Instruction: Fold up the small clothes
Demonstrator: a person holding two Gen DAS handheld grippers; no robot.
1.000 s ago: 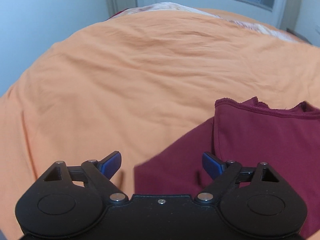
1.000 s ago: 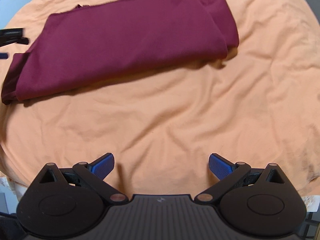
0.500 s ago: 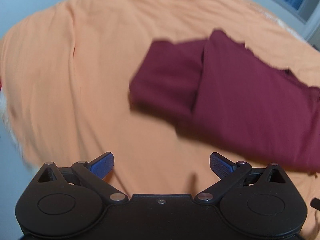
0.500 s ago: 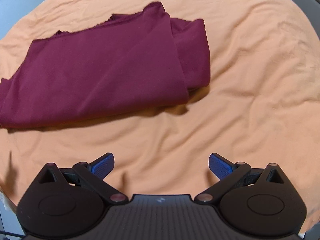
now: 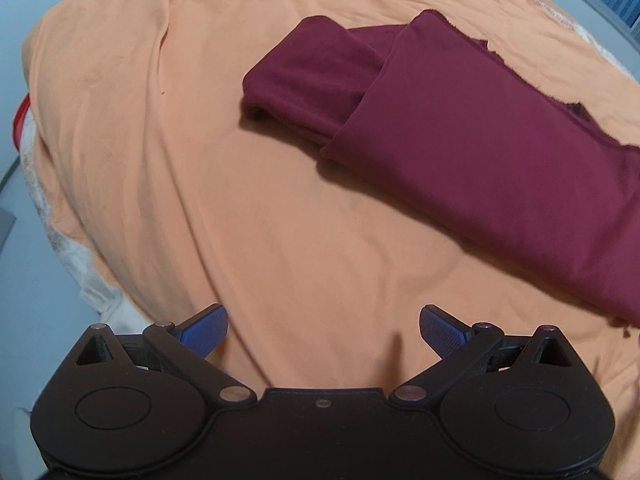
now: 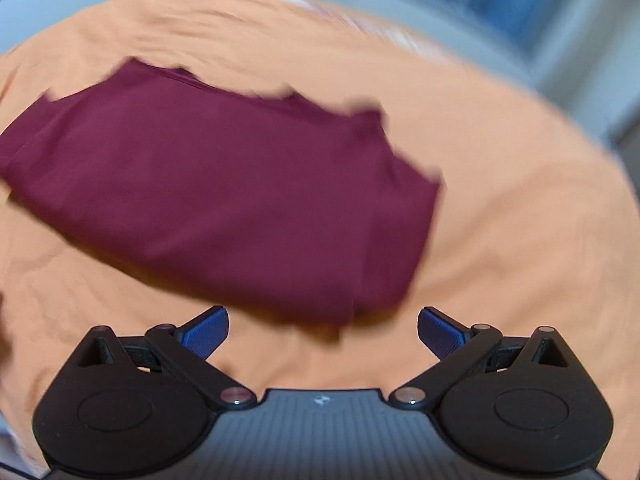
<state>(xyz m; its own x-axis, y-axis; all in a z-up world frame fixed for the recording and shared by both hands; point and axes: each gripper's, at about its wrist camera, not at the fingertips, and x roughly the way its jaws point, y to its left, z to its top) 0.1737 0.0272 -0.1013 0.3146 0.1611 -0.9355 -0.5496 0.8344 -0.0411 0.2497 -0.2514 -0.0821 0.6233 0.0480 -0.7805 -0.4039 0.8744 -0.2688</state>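
maroon garment [image 5: 480, 140], plain orange bedsheet [image 5: 200, 160]

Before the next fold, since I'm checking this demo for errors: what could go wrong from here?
Both grippers, left and right, are open and hold nothing. The maroon garment shows a loose layer poking out at one end, so a pinch may catch only the top layer. The orange sheet is wrinkled and could get grabbed too.

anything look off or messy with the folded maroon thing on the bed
Slightly. The maroon garment lies folded on the orange sheet, but one folded layer sticks out past the top layer's end, and its far edge looks ragged. Both grippers are open and clear.
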